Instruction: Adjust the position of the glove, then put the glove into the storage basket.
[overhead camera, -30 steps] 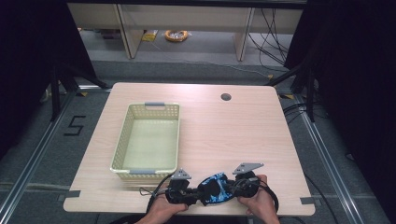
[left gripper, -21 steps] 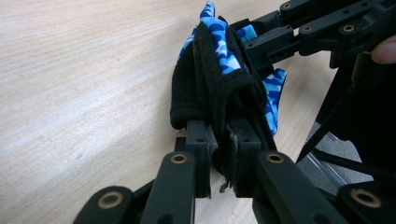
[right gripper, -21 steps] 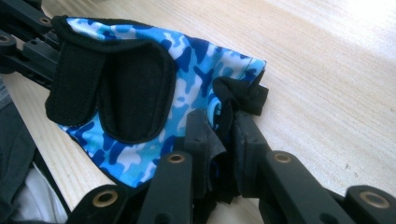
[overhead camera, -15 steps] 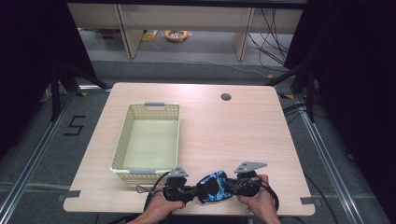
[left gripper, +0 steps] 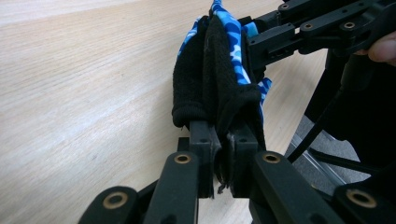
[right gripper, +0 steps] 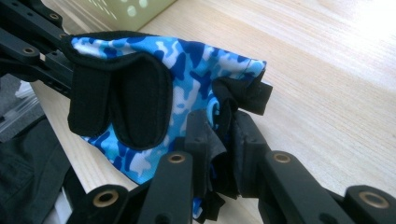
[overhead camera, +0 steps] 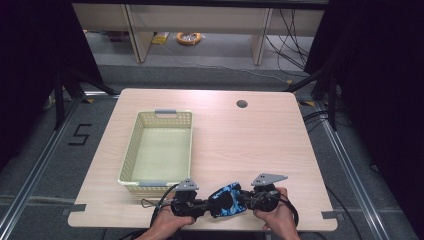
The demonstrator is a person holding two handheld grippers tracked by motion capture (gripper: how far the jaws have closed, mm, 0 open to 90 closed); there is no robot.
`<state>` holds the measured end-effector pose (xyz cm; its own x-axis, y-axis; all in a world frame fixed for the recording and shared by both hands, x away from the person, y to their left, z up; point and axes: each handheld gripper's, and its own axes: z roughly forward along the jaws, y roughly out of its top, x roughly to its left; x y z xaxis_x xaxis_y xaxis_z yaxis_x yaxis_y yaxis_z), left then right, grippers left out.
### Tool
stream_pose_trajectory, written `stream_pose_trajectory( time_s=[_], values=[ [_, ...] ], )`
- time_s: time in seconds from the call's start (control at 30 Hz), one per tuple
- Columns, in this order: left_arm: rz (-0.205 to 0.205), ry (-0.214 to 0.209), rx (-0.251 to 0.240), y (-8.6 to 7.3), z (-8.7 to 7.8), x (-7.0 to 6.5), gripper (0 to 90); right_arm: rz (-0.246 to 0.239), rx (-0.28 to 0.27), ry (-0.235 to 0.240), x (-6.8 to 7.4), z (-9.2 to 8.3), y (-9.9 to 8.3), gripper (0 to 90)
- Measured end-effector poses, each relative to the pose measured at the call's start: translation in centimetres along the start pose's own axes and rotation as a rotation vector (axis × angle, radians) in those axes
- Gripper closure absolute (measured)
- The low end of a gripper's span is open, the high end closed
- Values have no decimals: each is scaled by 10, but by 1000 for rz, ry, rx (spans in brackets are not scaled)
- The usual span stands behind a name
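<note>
Pale wooden table (overhead camera: 240, 145) with a smooth, streaky grain lies under a small blue, white and black patchy cloth glove (overhead camera: 226, 199). That glove hangs between the two grippers, just above the near edge of the table. It feels soft to look at: thin, shiny cloth with a camouflage print, thick black fuzzy strap pieces, and a black edge. In the left gripper view the glove is folded and bunched up.

The left gripper (left gripper: 223, 156) has just been closing, and its black jaws are squeezed tight on the black fuzzy end of the glove. The right gripper (right gripper: 223, 140) is clamped on the other end, with dark cloth pinched between its jaws. Both grippers are made of hard black bars with little brass pins, and each has a grey three-cornered plate on top.

A light yellow plastic basket (overhead camera: 131, 150) with many small holes and grey handles sits just past the left gripper. A small round dark hole (overhead camera: 242, 104) is in the far part of the table. Around the table are a grey floor, dark curtains and black cables.
</note>
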<state>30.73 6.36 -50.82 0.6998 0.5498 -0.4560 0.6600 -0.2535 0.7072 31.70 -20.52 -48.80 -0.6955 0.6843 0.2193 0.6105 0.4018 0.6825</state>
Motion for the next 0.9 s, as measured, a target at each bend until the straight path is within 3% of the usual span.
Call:
stream_pose_trajectory(
  time_s=[0.27,0.3,0.4,0.5,0.53,0.7,0.8,0.83,0.87,0.9],
  values=[
    [6,1,-23,-2,-10,-1,834,-21,-23,16,6,1,2,787],
    [10,-4,-18,-2,-11,-1,834,4,-17,27,10,1,2,787],
    [34,2,-15,-5,-15,-1,837,-17,-12,23,11,2,3,787],
    [24,9,-26,-6,-17,0,836,-32,-16,39,15,5,4,787],
    [24,1,-20,-5,-19,0,836,-38,-22,22,15,5,5,787],
    [22,4,-34,-5,-25,-3,836,-9,-26,40,19,1,6,788],
    [32,-7,-51,-3,-30,-6,836,-18,-45,54,23,-2,8,788],
    [36,-3,-42,-2,-33,-7,836,-32,-47,35,25,-5,8,788],
    [41,-7,-48,-1,-35,-7,835,-5,-45,54,29,-6,8,788],
    [44,0,-54,-1,-37,-7,833,-24,-58,41,29,-7,10,788]
  ],
)
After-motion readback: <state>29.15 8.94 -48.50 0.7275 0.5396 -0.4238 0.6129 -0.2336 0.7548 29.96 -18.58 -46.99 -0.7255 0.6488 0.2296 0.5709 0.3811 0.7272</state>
